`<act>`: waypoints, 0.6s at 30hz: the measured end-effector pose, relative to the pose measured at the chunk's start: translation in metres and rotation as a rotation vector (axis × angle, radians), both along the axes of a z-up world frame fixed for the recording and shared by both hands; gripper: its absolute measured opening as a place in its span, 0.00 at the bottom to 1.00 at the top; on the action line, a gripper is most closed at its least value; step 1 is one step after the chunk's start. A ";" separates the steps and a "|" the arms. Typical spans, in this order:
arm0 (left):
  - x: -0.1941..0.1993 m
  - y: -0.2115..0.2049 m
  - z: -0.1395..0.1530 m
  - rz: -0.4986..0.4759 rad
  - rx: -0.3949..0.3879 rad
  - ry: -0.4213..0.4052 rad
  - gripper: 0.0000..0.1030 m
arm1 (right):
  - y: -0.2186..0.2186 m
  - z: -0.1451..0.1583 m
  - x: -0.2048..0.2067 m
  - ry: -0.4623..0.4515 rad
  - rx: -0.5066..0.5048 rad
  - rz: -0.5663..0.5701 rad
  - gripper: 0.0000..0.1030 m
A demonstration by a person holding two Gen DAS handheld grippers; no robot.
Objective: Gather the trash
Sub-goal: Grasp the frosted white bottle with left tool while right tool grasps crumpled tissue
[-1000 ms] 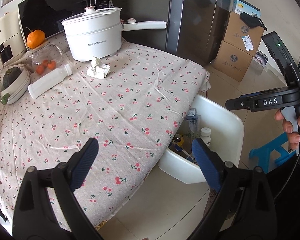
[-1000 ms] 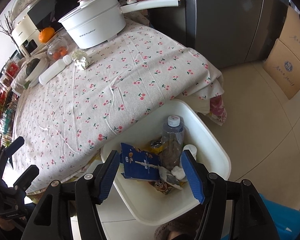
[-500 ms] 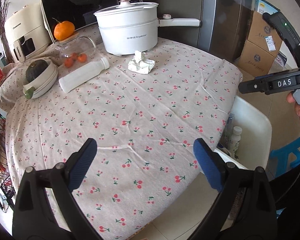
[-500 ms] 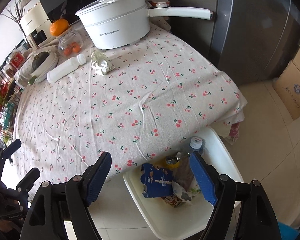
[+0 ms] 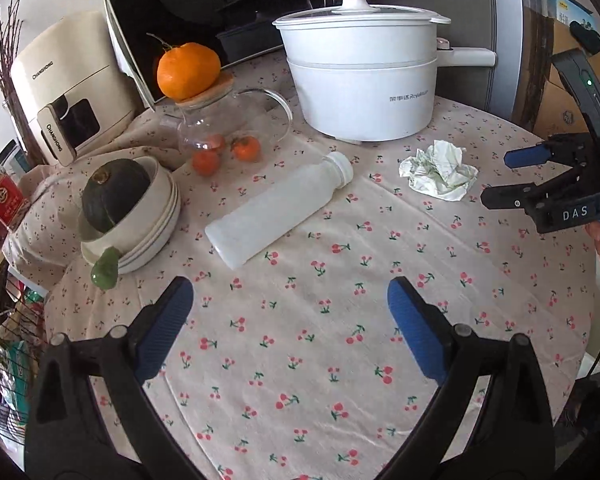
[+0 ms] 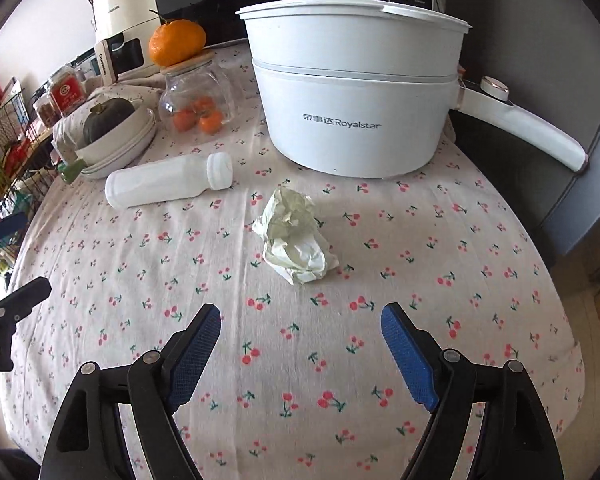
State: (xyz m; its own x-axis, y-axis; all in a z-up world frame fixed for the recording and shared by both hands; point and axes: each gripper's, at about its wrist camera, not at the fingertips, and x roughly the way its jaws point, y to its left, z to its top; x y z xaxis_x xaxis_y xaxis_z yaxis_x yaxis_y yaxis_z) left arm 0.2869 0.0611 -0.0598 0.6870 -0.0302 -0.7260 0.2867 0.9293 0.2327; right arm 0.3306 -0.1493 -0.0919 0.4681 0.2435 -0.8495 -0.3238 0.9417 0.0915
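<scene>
A crumpled whitish paper wad (image 6: 294,236) lies on the cherry-print tablecloth (image 6: 440,240), just ahead of my right gripper (image 6: 300,312), which is open with nothing between its fingers. A white plastic bottle (image 5: 276,212) lies on its side ahead of my left gripper (image 5: 288,286), which is open and empty too. In the left wrist view the paper wad (image 5: 438,176) sits right of the bottle, with the right gripper (image 5: 500,178) just beside it. The bottle (image 6: 164,184) shows left of the wad in the right wrist view.
A white lidded pot (image 6: 352,100) with a long handle (image 6: 528,128) stands just behind the wad. A glass jug (image 5: 220,128) topped by an orange (image 5: 188,70), small oranges, and stacked bowls holding a dark squash (image 5: 112,192) sit behind the bottle. A microwave is at the back.
Both grippers swung away from the white bin beside the table to above the tabletop; the bin has left both views. The right jaws widened. Bottle and wad now lie close ahead.
</scene>
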 end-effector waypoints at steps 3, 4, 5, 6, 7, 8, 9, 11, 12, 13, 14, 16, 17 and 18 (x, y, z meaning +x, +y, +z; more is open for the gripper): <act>0.041 0.001 -0.007 -0.078 0.001 0.018 0.95 | 0.010 -0.013 0.022 -0.011 0.028 0.026 0.81; 0.053 0.002 -0.011 -0.096 0.004 0.028 0.95 | 0.013 -0.018 0.028 -0.013 0.028 0.036 0.81; 0.064 0.002 -0.014 -0.116 0.008 0.038 0.95 | 0.016 -0.022 0.034 -0.016 0.029 0.047 0.81; 0.073 0.001 -0.018 -0.133 0.013 0.047 0.95 | 0.018 -0.025 0.039 -0.018 0.030 0.057 0.81; 0.081 0.002 -0.022 -0.147 0.018 0.052 0.95 | 0.020 -0.029 0.044 -0.020 0.030 0.067 0.81; 0.089 0.003 -0.025 -0.161 0.016 0.061 0.95 | 0.020 -0.032 0.048 -0.022 0.031 0.077 0.79; 0.095 0.003 -0.029 -0.169 0.011 0.072 0.95 | 0.021 -0.035 0.052 -0.023 0.031 0.086 0.78; 0.104 0.004 -0.035 -0.182 0.003 0.097 0.94 | 0.024 -0.041 0.059 -0.019 0.030 0.099 0.73; 0.108 0.005 -0.039 -0.185 -0.001 0.109 0.92 | 0.024 -0.044 0.061 -0.013 0.031 0.103 0.71; 0.111 0.006 -0.042 -0.186 -0.005 0.122 0.90 | 0.025 -0.048 0.064 -0.008 0.032 0.104 0.67; 0.113 0.008 -0.045 -0.185 -0.009 0.136 0.85 | 0.025 -0.051 0.066 -0.003 0.030 0.105 0.64; 0.116 0.010 -0.050 -0.186 -0.018 0.159 0.79 | 0.027 -0.052 0.067 -0.031 0.023 0.112 0.61; 0.115 0.010 -0.052 -0.188 -0.024 0.165 0.77 | 0.027 -0.052 0.067 -0.039 0.019 0.115 0.59; 0.113 0.010 -0.051 -0.187 -0.029 0.161 0.76 | 0.028 -0.052 0.067 -0.043 0.018 0.117 0.57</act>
State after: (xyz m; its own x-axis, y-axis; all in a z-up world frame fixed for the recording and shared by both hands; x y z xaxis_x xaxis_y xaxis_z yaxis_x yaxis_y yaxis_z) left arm 0.3996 0.0707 -0.1111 0.5426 -0.1683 -0.8229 0.4860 0.8620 0.1441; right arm 0.3974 -0.1214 -0.1439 0.4716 0.3136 -0.8242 -0.4358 0.8954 0.0914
